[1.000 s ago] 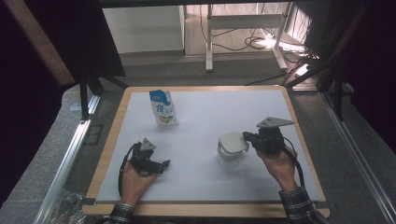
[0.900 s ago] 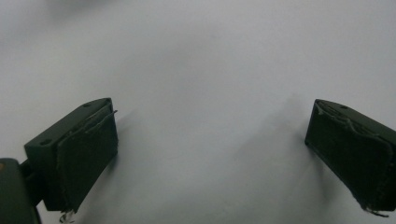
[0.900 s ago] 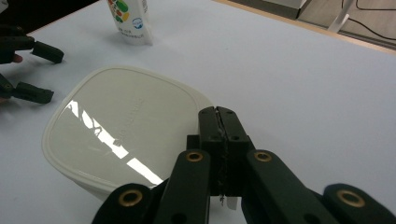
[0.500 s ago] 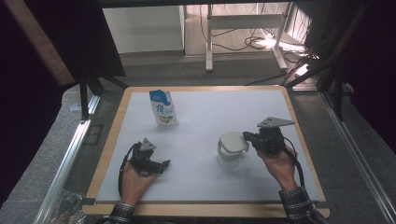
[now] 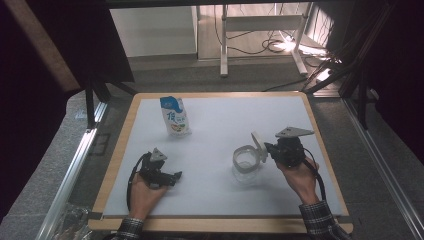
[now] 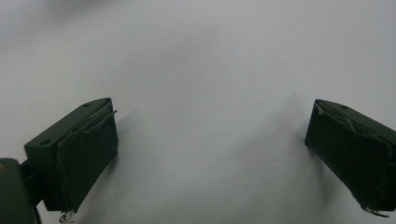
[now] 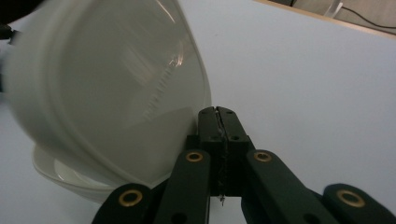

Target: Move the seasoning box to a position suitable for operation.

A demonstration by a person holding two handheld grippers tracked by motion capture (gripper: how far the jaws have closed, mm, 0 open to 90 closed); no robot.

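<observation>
A: Fig. — what did the R gripper (image 5: 266, 149) hold?

B: Jaws pinched flat on the edge of a white lid (image 7: 107, 88), tilted up off a clear round container (image 5: 246, 165) near the mat's front R. Lid was lifted, not yet set down; judged approx. mid-task.

A: L gripper (image 5: 172, 176)?

B: Jaws wide apart, nothing betw. them, resting low on the mat at front L, well apart from the container.

A: What else, and the setting?

B: 1 milk carton (image 5: 174, 116) stood upright toward the back L, untouched. Surface: white mat (image 5: 225, 115) on a wood-edged table (image 5: 320, 135). Beyond: grey floor, a white desk frame (image 5: 260, 30), cables, dark surrounds.
</observation>
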